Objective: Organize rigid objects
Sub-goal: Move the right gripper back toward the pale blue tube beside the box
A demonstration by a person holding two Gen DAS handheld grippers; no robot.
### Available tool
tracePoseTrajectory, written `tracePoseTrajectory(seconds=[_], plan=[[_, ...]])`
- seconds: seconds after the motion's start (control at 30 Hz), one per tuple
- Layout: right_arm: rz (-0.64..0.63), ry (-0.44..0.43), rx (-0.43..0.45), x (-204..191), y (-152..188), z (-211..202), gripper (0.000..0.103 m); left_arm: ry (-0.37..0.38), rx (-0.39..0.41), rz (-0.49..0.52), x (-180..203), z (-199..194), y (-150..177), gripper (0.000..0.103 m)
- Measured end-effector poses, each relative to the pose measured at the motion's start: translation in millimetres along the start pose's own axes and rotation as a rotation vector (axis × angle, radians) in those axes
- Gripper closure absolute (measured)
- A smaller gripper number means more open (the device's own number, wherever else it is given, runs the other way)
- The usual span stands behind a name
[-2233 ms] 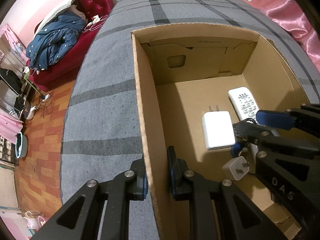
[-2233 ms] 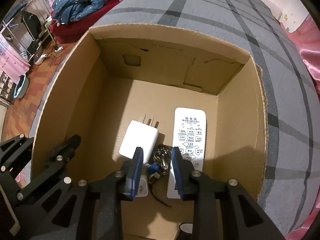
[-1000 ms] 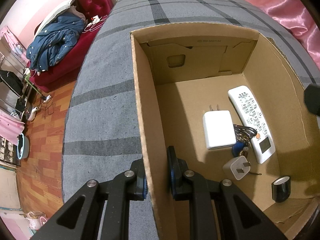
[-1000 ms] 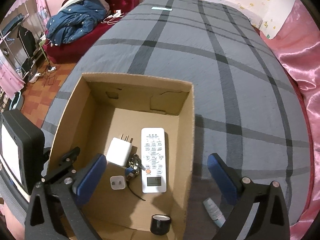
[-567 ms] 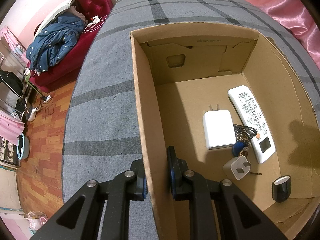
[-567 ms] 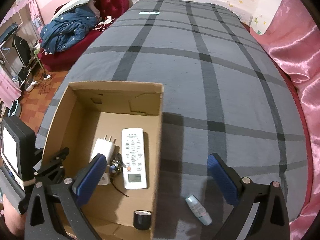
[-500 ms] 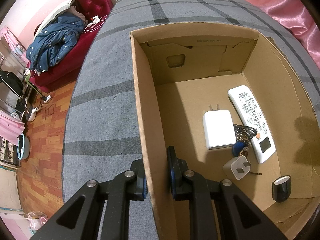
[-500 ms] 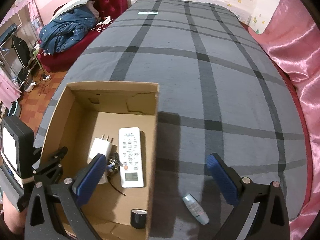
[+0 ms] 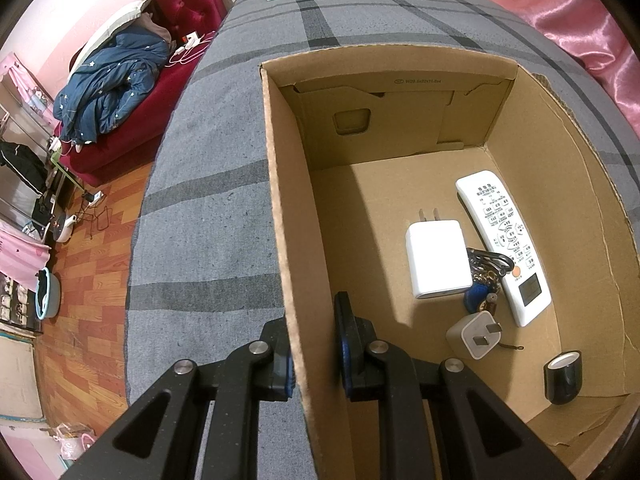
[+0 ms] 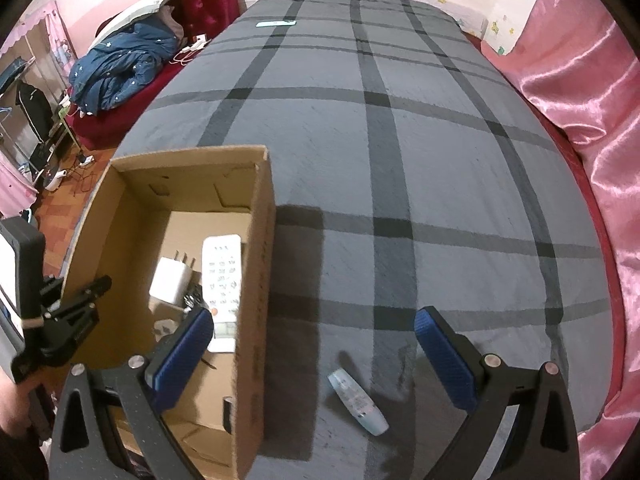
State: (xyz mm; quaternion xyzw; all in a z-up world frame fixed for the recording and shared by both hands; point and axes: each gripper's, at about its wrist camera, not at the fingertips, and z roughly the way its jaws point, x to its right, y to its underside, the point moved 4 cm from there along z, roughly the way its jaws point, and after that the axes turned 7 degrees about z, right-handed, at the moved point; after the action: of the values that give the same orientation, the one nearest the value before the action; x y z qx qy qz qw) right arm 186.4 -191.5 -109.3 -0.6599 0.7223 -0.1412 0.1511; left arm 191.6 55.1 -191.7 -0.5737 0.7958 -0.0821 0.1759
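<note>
Our right tongs (image 10: pixel 314 354) moved off the box (image 10: pixel 256 264), spread over the small tube (image 10: pixel 357 402); light, slippery, grip mid-body. Left tongs (image 9: pixel 314 350) pinch the wall.

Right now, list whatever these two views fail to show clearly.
- Remote control, right wrist view: its lower end is hidden behind the right gripper's near finger.
- Black tape roll, right wrist view: mostly hidden by the cardboard box wall.
- Small tube label: too small to read.
</note>
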Motion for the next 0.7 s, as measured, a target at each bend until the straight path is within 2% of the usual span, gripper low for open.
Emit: tracePoseTrajectory(seconds=[0.7], plan=[[0.048,0.025,-0.098,53.8,51.7,45.3,0.000,-0.002,-0.001,0.002,0.1,0.0,-0.3,0.085]])
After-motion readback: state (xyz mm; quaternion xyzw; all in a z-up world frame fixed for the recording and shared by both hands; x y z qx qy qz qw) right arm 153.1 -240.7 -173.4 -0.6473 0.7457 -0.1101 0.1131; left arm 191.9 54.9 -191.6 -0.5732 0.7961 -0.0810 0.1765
